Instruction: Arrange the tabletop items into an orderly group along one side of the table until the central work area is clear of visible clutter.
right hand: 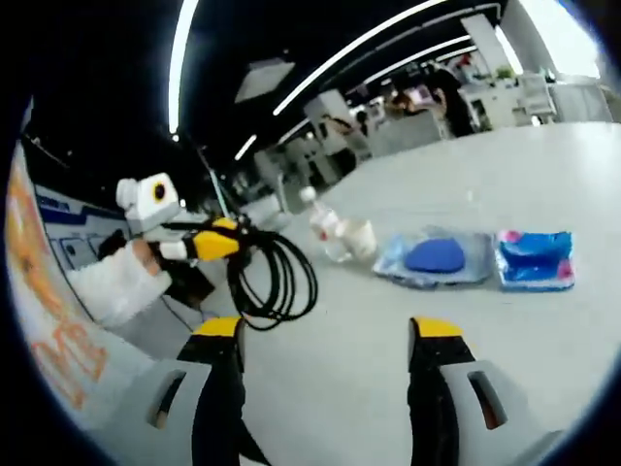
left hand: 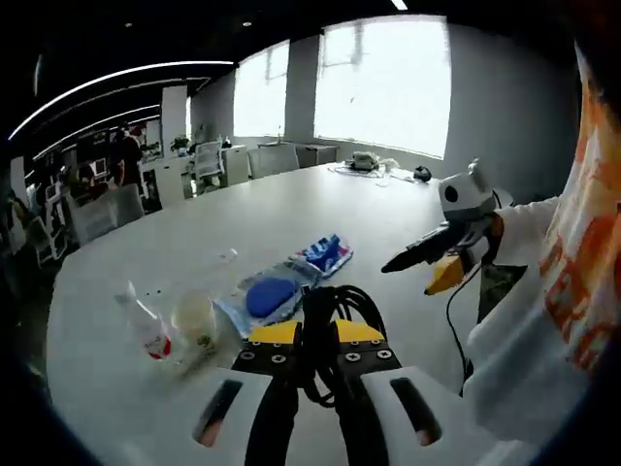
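Observation:
My left gripper (left hand: 317,333) is shut on a coiled black cable (left hand: 325,309). In the right gripper view that gripper (right hand: 228,238) holds the cable coil (right hand: 281,277) hanging above the white table (right hand: 505,165). My right gripper (right hand: 328,328) stands open with nothing between its jaws; it enters the left gripper view (left hand: 427,264) from the right. On the table lie a clear plastic bottle (left hand: 146,325) (right hand: 325,225), a pale cup (left hand: 194,316) (right hand: 359,238), a blue item in a clear bag (left hand: 272,294) (right hand: 434,257) and a blue and pink packet (left hand: 325,254) (right hand: 534,259).
The long white table (left hand: 243,214) runs far back, with small items (left hand: 374,163) at its far end. The person's white sleeve (left hand: 529,228) and orange-printed shirt (left hand: 582,282) are at the right. Desks, chairs and people (left hand: 126,160) stand beyond the table's left side.

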